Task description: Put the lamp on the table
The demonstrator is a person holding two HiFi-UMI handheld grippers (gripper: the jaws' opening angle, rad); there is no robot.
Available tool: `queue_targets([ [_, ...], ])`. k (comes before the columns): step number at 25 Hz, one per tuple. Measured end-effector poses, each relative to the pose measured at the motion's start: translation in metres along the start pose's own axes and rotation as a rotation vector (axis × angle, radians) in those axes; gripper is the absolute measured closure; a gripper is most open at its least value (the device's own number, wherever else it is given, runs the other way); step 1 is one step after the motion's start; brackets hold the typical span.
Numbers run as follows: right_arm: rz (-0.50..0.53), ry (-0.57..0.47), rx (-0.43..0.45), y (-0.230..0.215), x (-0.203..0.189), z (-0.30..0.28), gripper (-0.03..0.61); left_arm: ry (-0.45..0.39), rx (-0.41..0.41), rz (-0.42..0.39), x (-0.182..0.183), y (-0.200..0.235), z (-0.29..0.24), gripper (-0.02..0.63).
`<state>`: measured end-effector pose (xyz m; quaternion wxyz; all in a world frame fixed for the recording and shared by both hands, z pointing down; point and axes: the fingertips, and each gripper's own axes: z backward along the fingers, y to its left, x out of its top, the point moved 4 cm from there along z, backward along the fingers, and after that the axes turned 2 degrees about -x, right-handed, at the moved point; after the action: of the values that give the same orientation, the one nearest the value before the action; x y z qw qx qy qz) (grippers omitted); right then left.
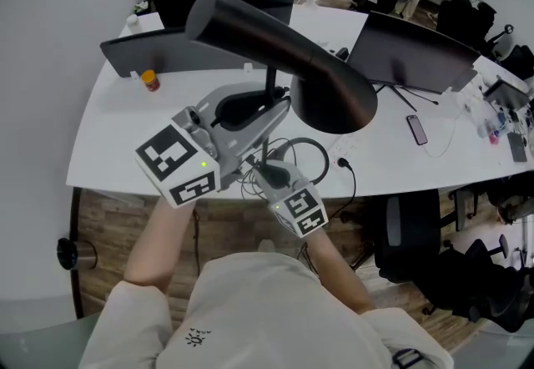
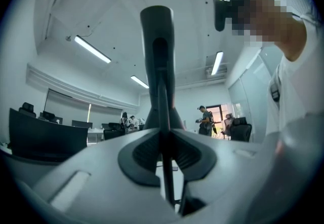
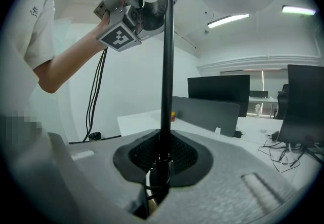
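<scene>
I hold the lamp (image 1: 284,50) up in the air with both grippers, and each one is shut tight on its thin pole (image 3: 166,66). My left gripper (image 1: 271,102) pinches the pole high up, just under the big dark shade (image 1: 334,96). My right gripper (image 1: 265,165) pinches it lower down, right below my left one. The table (image 1: 108,133) is in front of both grippers and lower than them. I cannot see how far down the lamp goes, because my grippers hide that part. A few things could go wrong from here. The pole is thin and looks smooth, so it could slip down or spin between my pads. The shade is big and sits above both grips, so I think the lamp is top-heavy and could tip to one side if one grip gets loose. The cord (image 1: 324,155) hangs in loops just under my right gripper, and it could catch on the table edge and tug the lamp crooked. A dark screen (image 1: 417,54) stands just past the shade, so a push too far forward could bump it. If I set the lamp down too near the edge below my grippers, it could fall off.
</scene>
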<state>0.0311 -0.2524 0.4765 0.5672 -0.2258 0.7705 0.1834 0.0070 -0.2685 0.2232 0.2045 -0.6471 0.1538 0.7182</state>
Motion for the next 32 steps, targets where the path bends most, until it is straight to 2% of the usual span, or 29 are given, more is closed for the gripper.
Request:
queue_targets([
  [7,-0.008,0.008,0.009,-0.021,-0.012,-0.002,0.534,0.014,0.005,0.003,-0.014,0.007,-0.022,0.572],
  [15,-0.020,0.015,-0.013,-0.033,-0.015,-0.023,0.534,0.034,-0.034,0.001,-0.024,0.024,-0.028,0.575],
  [24,-0.058,0.004,-0.095,-0.072,-0.020,-0.059,0.534,0.058,-0.109,0.017,-0.040,0.069,-0.049,0.575],
  [32,-0.092,0.044,-0.145,-0.125,-0.033,-0.112,0.534,0.095,-0.170,0.026,-0.074,0.127,-0.074,0.577],
])
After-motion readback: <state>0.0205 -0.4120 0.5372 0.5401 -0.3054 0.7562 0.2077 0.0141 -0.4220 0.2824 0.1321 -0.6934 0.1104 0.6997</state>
